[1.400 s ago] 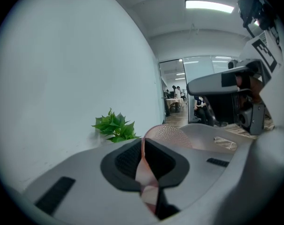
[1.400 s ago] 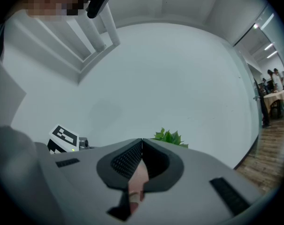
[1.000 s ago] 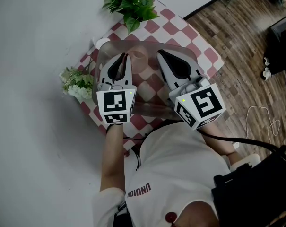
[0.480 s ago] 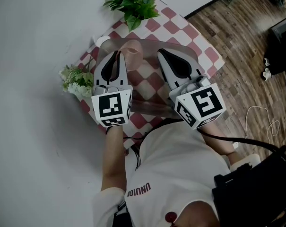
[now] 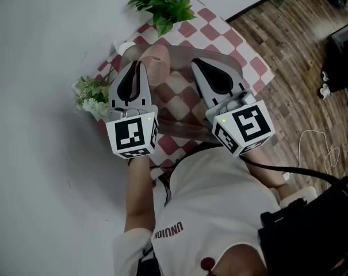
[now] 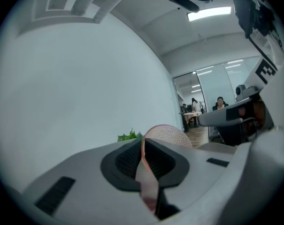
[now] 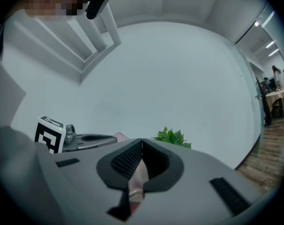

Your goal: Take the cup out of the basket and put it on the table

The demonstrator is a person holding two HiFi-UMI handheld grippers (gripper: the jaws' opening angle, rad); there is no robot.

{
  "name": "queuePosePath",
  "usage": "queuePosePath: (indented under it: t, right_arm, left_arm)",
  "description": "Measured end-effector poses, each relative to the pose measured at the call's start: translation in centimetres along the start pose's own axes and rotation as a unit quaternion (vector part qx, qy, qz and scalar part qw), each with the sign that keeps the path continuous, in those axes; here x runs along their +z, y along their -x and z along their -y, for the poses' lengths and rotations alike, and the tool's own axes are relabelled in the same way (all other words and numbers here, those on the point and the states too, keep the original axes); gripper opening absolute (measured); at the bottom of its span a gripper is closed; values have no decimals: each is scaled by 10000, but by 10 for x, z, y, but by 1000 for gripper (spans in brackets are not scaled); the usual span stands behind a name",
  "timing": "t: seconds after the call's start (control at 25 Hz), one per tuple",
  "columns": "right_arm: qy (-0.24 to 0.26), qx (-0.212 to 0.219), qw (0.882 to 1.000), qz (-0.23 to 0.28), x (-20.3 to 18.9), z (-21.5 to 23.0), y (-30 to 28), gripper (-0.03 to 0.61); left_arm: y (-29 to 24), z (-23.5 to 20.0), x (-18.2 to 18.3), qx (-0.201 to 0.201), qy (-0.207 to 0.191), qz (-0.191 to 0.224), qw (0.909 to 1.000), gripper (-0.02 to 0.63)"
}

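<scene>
A pink cup [image 5: 157, 68] hangs tilted over the far left corner of the clear plastic basket [image 5: 188, 133], which stands on the red-and-white checked table [image 5: 243, 54]. My left gripper [image 5: 141, 65] is shut on the cup's wall. In the left gripper view the thin pink wall [image 6: 146, 172] is pinched between the pads and the cup's round end [image 6: 167, 134] shows beyond them. My right gripper [image 5: 195, 65] is shut on the basket's right wall, and the clear wall [image 7: 138, 179] sits between its pads [image 7: 130, 162]. The cup [image 7: 119, 136] also peeps out in the right gripper view.
A green potted plant [image 5: 161, 4] stands at the table's far corner, and a small white-flowered plant [image 5: 91, 98] at its left edge. A small white object [image 5: 126, 48] lies behind the basket. A white wall is to the left, wooden floor [image 5: 300, 68] to the right.
My left gripper has risen and drifted left with the pink cup, lifting it from inside the basket to above its far left rim. The right gripper has kept still.
</scene>
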State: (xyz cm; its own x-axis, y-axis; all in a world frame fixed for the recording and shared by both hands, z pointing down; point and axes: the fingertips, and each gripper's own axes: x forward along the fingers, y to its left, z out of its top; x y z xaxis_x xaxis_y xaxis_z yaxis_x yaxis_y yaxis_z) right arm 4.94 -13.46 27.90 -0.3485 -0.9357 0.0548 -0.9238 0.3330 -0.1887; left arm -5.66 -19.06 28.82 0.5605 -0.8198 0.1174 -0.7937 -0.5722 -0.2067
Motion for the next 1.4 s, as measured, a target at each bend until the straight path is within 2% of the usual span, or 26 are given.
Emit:
queuePosePath:
  t: [0.64,1.4]
  right_arm:
    - [-53,71,10000,-14,0,-6,2,18]
    - [26,497,9988,-29,-2,-34,-5,17]
  left_arm:
    - [22,-13,14,364,120,180,9991,32]
    - [68,-41,25,956,278,413,9942,32]
